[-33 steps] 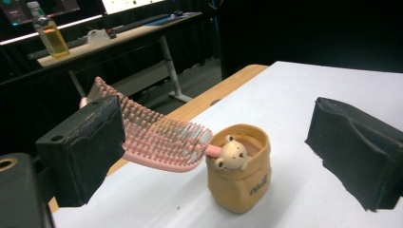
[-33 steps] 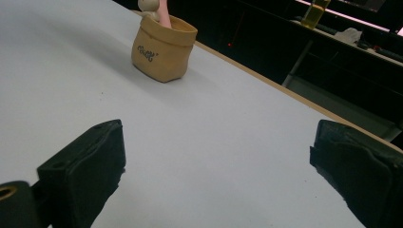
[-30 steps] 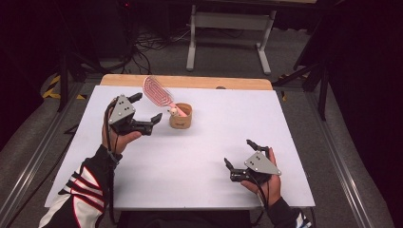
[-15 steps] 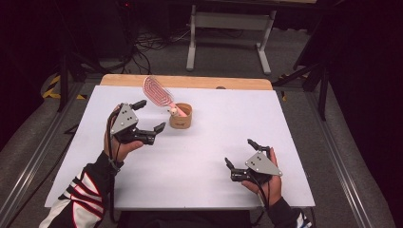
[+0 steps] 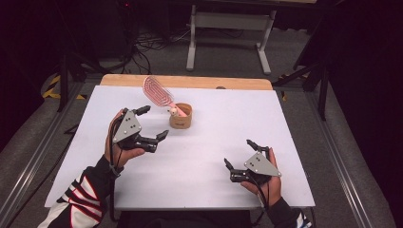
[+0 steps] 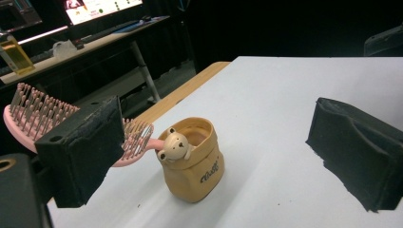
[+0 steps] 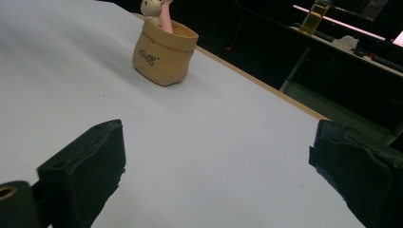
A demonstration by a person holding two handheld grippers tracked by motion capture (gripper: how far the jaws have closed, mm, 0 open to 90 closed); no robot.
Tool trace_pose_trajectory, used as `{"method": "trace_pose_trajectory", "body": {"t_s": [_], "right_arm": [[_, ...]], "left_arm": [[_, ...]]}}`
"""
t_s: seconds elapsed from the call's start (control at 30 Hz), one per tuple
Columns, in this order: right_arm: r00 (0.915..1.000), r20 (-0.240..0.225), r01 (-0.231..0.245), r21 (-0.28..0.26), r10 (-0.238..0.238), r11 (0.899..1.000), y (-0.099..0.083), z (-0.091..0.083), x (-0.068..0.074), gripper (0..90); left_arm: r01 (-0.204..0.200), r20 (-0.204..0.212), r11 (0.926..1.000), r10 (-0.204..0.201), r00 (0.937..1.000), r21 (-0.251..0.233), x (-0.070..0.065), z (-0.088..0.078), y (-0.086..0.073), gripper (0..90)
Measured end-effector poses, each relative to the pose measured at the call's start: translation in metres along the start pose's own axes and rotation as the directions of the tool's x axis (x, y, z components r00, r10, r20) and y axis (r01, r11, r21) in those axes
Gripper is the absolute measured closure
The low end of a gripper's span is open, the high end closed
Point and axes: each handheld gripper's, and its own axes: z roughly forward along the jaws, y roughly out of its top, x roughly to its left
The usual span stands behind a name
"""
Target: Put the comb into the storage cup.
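The left gripper (image 5: 153,124) has drawn back toward the person since the earlier frames and now sits just short of the tan cup (image 5: 181,115), its jaws spread wide and holding nothing. The cup stands upright near the far middle of the white table (image 5: 285,123), a pink hairbrush (image 5: 157,90) leaning out of it toward the far left. The right gripper (image 5: 240,159) rests near the front right, well apart, jaws wide and empty.
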Motion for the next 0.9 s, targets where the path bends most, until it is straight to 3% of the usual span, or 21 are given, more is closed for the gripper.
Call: {"method": "trace_pose_trajectory", "body": {"t_s": [0.63, 0.73, 0.9], "right_arm": [[1.0, -0.004, 0.006, -0.005, -0.006, 1.0, 0.002, -0.001, 0.003, 4.6], [1.0, -0.007, 0.005, -0.006, -0.005, 1.0, 0.002, -0.001, 0.003, 4.7], [0.9999, -0.011, 0.007, -0.006, -0.007, 1.0, 0.002, -0.002, 0.003, 4.7]], "left_arm": [[-0.051, 0.01, 0.9986, 0.051, 0.9986, 0.015, -0.013, -0.014, -0.006, 5.7], [-0.08, 0.001, 0.9964, 0.08, 0.9968, 0.028, -0.015, -0.016, -0.008, 5.7], [-0.076, 0.003, 0.9966, 0.076, 0.9971, 0.033, -0.016, -0.02, -0.012, 5.4]]}}
